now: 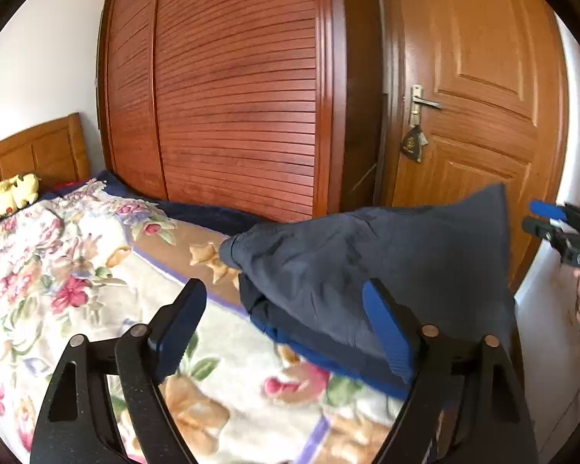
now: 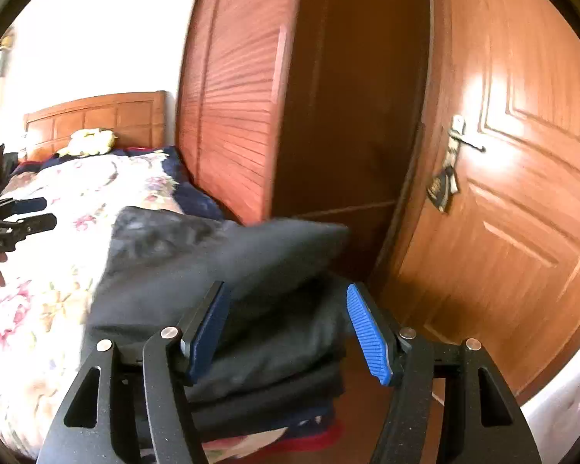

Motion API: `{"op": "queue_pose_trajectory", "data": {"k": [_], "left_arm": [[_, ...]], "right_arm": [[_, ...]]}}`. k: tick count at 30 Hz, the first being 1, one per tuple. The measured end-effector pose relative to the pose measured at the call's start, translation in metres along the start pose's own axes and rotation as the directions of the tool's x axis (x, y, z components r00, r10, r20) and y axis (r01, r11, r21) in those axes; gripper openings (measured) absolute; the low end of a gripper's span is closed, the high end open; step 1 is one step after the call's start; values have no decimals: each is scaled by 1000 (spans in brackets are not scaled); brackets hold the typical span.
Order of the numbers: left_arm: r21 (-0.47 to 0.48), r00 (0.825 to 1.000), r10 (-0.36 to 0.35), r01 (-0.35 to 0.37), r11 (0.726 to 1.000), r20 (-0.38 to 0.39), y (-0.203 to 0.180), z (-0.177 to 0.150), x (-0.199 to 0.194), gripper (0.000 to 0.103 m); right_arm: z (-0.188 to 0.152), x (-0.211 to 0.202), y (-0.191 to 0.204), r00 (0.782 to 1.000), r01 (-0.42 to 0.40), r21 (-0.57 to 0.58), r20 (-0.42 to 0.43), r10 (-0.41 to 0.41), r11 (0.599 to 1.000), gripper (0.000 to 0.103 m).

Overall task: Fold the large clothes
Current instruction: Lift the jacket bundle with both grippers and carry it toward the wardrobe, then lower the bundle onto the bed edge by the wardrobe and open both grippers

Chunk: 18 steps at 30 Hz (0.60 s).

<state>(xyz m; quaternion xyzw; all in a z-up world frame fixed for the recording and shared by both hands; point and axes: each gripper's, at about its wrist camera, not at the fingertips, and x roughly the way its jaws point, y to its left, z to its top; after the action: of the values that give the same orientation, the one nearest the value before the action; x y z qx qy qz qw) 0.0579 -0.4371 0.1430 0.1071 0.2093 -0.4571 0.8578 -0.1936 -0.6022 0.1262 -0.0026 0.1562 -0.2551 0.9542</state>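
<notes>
Bed [image 1: 38, 270] with a flowered blanket [image 1: 108, 297] takes up the left of both views; the dark navy garment [image 1: 367, 270] sits at its foot-end corner, stacked in layers, top layer puffed up with one corner sticking up against the door side. Key relation: the garment lies straight ahead of both sets of fingers, its long side running roughly across the views, from the blanket side over to the bed corner. Left gripper [image 1: 290, 328] has its fingers wide apart; the right-hand pad overlaps the near edge of the cloth in the picture, the left-hand pad is over bare blanket, nothing pinched. Right gripper [image 2: 290, 332] also stands apart, with the stack's near edge between the pads but neither pad pressing on it, as far as the motion blur lets me judge. Right one looks the nearer to the stack; the left comes in from the blanket side. Judgement: a fold looks just laid over, so next is probably flattening the raised top layer or regripping an edge. Around it: slatted wardrobe [image 1: 232, 96] close behind the bed, panelled door [image 1: 483, 96] with a handle [image 1: 423, 102] and a hanging tag to the right, headboard [image 1: 31, 154] and a yellow plush toy [image 1: 13, 195] well away at the far end. Nothing blocks the approach; the stack sits near the bed edge, so a push toward the door could slide it off.
</notes>
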Motion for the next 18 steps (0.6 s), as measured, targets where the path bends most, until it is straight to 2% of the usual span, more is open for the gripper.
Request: {"op": "queue_pose_trajectory", "data": {"k": [4, 7, 10, 18], "left_arm": [[0, 998, 59, -59, 998, 30, 7, -16, -37, 88], [-41, 994, 93, -91, 995, 59, 17, -32, -71, 98], [-56, 989, 124, -120, 991, 75, 24, -47, -101, 102], [-97, 972, 223, -216, 972, 76, 47, -94, -161, 103]], "right_arm": [[-5, -38, 33, 995, -85, -5, 48, 86, 996, 71], [-10, -50, 61, 986, -152, -21, 63, 153, 988, 72], [-23, -57, 86, 975, -213, -22, 67, 214, 977, 74], [-51, -49, 150, 925, -373, -32, 69, 374, 927, 76]]}}
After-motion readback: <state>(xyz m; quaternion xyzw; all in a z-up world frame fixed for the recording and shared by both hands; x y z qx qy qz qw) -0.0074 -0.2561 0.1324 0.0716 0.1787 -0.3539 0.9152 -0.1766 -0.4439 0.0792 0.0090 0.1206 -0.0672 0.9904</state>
